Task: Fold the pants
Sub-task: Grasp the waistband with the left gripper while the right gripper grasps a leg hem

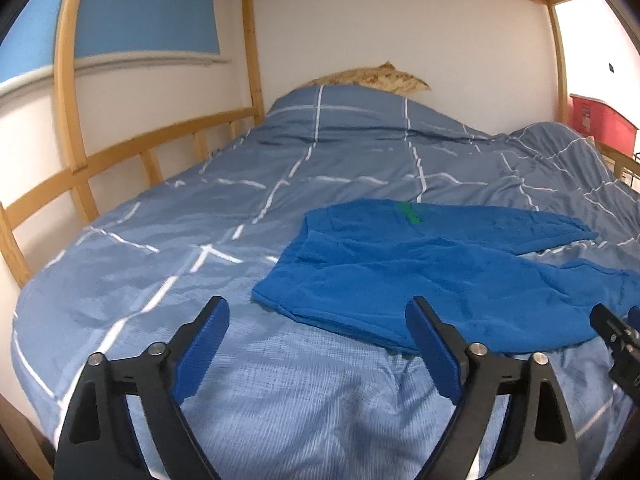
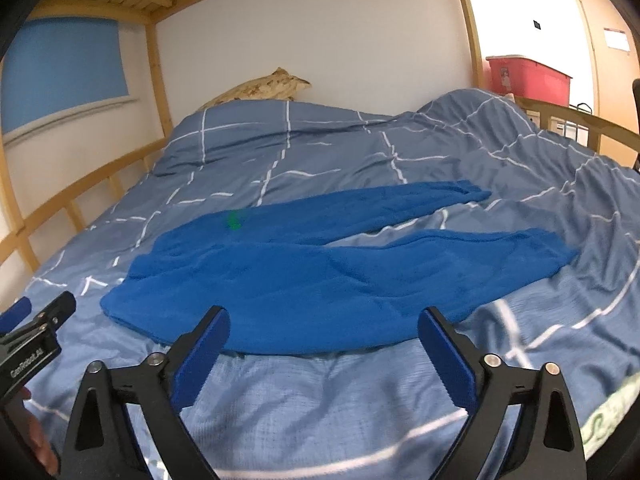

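We see both fisheye views evenly lit by soft indoor light, with the brightest patch at the open doorway [image 2: 520, 12] on the right, nearly washed out. The bunk frame [image 1: 66, 80] bows strongly near the edges, and dark vignette fills the corners. Slight softness blurs the duvet [image 1: 280, 168]; shadows are faint.

Bright royal-blue pants [image 2: 320, 276] with a small green mark [image 2: 234, 220] near the waist, spread over a slate-blue duvet [image 1: 180, 208] crossed by thin white grid lines. Far back, a mottled tan-and-cream pillow [image 1: 376, 78]. Pale wooden bed frame [image 1: 120, 152], red bin [image 2: 528, 76] far right. Both tools black with blue pads [image 1: 200, 354].
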`<move>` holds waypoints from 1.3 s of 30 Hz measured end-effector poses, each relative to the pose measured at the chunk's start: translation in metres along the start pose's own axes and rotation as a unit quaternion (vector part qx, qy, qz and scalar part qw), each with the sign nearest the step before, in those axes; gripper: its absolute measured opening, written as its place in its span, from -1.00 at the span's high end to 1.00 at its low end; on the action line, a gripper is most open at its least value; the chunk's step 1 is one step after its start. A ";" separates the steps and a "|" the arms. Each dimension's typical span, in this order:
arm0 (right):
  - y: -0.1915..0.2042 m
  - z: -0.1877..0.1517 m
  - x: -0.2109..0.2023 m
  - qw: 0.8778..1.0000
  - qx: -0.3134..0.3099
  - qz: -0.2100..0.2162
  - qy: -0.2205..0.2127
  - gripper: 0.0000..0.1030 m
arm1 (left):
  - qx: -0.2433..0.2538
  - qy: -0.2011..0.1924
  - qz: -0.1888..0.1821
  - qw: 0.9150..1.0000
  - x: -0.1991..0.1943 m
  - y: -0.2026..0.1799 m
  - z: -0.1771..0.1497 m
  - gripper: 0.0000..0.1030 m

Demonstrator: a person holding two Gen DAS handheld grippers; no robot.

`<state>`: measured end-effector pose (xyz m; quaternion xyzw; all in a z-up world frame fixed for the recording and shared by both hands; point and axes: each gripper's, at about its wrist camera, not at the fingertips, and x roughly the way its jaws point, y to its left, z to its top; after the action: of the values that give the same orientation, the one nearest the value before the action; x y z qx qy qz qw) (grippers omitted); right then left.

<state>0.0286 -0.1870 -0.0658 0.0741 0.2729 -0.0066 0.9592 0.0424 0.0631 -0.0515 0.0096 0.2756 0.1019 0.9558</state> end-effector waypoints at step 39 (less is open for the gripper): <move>-0.017 -0.008 0.078 0.990 0.095 0.003 0.105 0.71 | -0.070 0.129 -0.043 0.988 0.105 0.004 -0.001 0.72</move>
<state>0.0902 -0.2004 -0.1157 0.1661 0.3703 -0.0219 0.9137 0.1281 0.0879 -0.1067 -0.0821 0.3886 0.0804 0.9142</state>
